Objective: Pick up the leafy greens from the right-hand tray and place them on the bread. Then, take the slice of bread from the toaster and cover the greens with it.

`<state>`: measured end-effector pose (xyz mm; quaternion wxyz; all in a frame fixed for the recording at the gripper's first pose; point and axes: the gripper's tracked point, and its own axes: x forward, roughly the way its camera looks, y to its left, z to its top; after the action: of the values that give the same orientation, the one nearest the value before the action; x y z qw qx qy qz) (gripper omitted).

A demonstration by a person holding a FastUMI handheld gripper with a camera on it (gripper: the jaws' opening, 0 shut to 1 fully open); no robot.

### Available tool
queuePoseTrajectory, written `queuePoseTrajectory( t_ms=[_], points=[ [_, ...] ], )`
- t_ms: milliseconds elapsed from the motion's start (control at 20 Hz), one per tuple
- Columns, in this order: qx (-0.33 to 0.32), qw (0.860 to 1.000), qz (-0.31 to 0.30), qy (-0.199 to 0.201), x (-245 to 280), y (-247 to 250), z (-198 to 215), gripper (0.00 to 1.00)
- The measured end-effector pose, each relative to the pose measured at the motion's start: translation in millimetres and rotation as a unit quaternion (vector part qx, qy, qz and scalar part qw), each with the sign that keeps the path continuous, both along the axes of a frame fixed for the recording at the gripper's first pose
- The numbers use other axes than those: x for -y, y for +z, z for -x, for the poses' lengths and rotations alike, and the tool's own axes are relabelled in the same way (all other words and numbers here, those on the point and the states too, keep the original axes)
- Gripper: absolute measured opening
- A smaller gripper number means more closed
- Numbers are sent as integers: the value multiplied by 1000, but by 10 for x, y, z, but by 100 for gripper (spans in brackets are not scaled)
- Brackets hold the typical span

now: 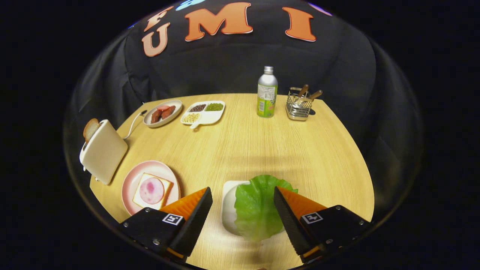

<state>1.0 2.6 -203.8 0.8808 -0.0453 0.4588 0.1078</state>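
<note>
Green leaf (258, 210) lengthwise between spread hand-held gripper (243, 195) fingers.

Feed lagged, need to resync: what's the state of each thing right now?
Gripper: open, fingers either side of the greens.
Greens: lying on the tray, ungripped.
Toaster: slice sticking up.
Bread: on pink plate, ham-topped, no greens.
Bottle: upright, capped.

On the table (262, 150): one lettuce leaf (258, 210) on one white tray (227, 206), one toaster (105, 150) at nine o'clock, two bread slices (91, 128), three dishes (129, 183), one bottle (267, 93) at twelve, one wire caddy (299, 107), and the gripper's (243, 195) two fingers, spread apart.
</note>
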Motion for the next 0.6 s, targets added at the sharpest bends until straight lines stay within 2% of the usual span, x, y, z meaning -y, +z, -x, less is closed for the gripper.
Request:
queuePoseTrajectory(
  t_ms=[100,350,600],
  points=[
    [-24,999,23,-9,119,-166,13,99],
    [-96,995,25,-25,174,-517,112,98],
    [-126,991,32,-38,196,-738,113,94]
  ],
)
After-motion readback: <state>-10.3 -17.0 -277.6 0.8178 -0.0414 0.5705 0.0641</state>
